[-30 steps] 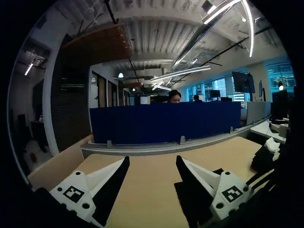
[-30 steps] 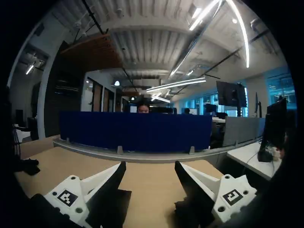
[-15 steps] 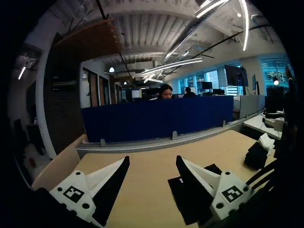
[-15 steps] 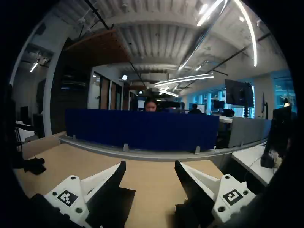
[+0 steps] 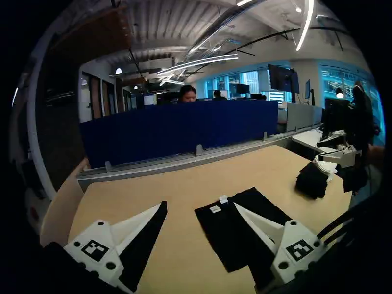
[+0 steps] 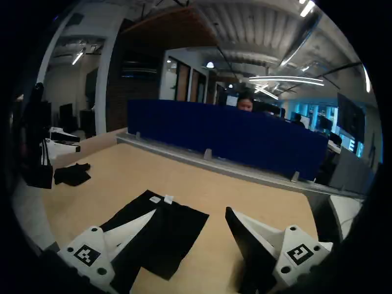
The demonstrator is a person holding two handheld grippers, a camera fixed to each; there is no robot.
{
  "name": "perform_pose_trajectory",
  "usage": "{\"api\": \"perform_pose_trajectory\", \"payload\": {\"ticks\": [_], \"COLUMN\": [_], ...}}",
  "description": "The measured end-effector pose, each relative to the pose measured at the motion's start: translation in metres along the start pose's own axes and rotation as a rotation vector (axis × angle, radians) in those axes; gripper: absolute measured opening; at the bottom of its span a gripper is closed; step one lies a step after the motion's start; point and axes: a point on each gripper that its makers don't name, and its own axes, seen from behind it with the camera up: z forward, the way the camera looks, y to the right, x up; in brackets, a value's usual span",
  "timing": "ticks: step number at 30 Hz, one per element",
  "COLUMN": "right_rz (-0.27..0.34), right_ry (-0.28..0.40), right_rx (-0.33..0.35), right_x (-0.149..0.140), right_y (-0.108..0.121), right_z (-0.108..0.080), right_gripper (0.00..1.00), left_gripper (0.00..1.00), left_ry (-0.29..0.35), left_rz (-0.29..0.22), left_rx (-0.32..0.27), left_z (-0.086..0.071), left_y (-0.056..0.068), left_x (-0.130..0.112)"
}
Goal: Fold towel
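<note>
Both my left gripper (image 5: 199,204) and right gripper (image 6: 192,210) hover spread above the black towel (image 5: 220,230), flat on the bench (image 5: 196,176) for folding.

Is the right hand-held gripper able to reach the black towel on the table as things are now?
Probably yes. The black towel lies flat on the table, just ahead of the open right hand-held gripper, and nothing stands between them.

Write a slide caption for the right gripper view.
Open right hand-held gripper hovers over a flat black cloth towel on the light wooden table.
</note>
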Motion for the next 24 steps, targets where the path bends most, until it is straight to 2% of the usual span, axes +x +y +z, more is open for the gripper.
{"api": "perform_pose_trajectory", "payload": {"ticks": [3,9,15,24], "right_rz": [-0.023,-0.029,-0.042,-0.063], "right_ry": [-0.021,-0.054,-0.091,-0.153], "right_rx": [0.018,0.029,0.037,0.056], "right_x": [-0.007,-0.022,-0.042,-0.081], "right_y": [-0.006,-0.011,-0.013,-0.019], "right_z": [0.001,0.006,0.012,0.024], "right_gripper": [1.00,1.00,1.00,1.00], "left_gripper": [0.91,0.91,0.91,0.90], "left_ry": [-0.015,-0.045,-0.100,-0.175], "left_rz": [0.009,0.015,0.033,0.055], "left_rx": [-0.015,-0.036,-0.074,-0.105], "left_z": [0.002,0.009,0.017,0.027], "left_y": [0.004,0.010,0.023,0.034], "left_x": [-0.006,-0.024,-0.057,-0.106]}}
